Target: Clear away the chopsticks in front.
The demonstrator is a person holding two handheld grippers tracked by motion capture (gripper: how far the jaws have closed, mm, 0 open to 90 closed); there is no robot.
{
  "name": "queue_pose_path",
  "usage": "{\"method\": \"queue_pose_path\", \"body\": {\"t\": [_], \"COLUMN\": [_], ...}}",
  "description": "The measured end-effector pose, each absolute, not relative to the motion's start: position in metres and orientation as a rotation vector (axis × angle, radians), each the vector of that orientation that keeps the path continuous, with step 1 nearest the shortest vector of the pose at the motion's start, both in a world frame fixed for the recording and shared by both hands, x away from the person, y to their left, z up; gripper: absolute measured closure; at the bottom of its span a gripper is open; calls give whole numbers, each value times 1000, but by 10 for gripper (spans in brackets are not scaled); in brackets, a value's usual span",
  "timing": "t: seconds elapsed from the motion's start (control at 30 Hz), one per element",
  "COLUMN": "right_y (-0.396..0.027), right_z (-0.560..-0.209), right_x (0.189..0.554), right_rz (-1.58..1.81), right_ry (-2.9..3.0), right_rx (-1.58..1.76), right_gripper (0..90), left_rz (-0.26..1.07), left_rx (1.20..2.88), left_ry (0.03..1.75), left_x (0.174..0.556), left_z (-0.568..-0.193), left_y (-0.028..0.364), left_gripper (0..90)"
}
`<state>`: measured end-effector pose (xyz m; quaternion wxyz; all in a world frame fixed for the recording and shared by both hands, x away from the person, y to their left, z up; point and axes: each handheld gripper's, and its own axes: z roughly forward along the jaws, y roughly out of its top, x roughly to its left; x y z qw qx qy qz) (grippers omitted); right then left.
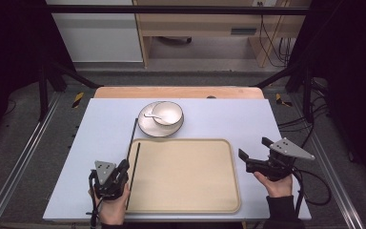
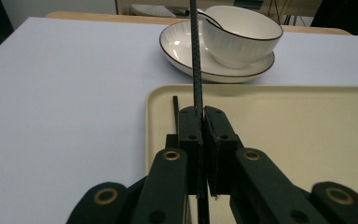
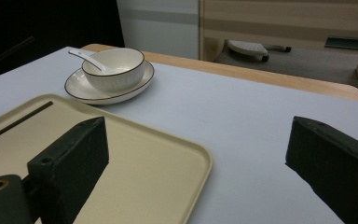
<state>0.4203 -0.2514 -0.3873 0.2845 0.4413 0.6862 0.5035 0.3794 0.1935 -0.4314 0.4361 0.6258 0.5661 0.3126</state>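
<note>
The left gripper (image 1: 120, 171) is pinching a thin black chopstick (image 1: 134, 131), with its jaws pressed tight on the stick. In the high view that stick points toward 12 o'clock, over the left rim of the flat cream plastic tray (image 1: 186, 205), with its far tip close to the white plate with a dark rim (image 1: 145, 125). A second thin black chopstick (image 1: 133, 174) already lies on the tray, along its left edge. So the step in hand looks like putting the sticks on the tray, one by one. Next, I think the held stick must come down flat beside the other one, and then the jaws must let go.

The left hand sits low at 7 o'clock, pointing forward. The right gripper (image 1: 253, 151) waits at 4 o'clock, just right of the tray, with its jaws spread wide and nothing in them.
</note>
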Motion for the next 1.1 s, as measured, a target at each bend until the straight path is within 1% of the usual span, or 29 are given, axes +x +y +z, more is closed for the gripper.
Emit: {"method": "queue_pose_path", "body": {"t": [0.2,0.47,0.87,1.1], "right_y": [-250,-249,-248,-249], "right_z": [-388,-388,-389,-389], "right_x": [420,420,421,421], "right_rz": [1343,1341,1335,1336], "right_ry": [1844,1843,1846,1847], "right_rx": [1177,1179,1176,1182], "right_gripper": [59,59,59,59], "left_rz": [757,735,716,717], "left_rx": [1556,1575,1640,1672], "left_ry": [1410,1438,1490,1506], "left_x": [368,361,364,365], "left_z": [-444,-461,-481,-484], "left_y": [183,174,168,165], "left_gripper": [855,855,855,855]}}
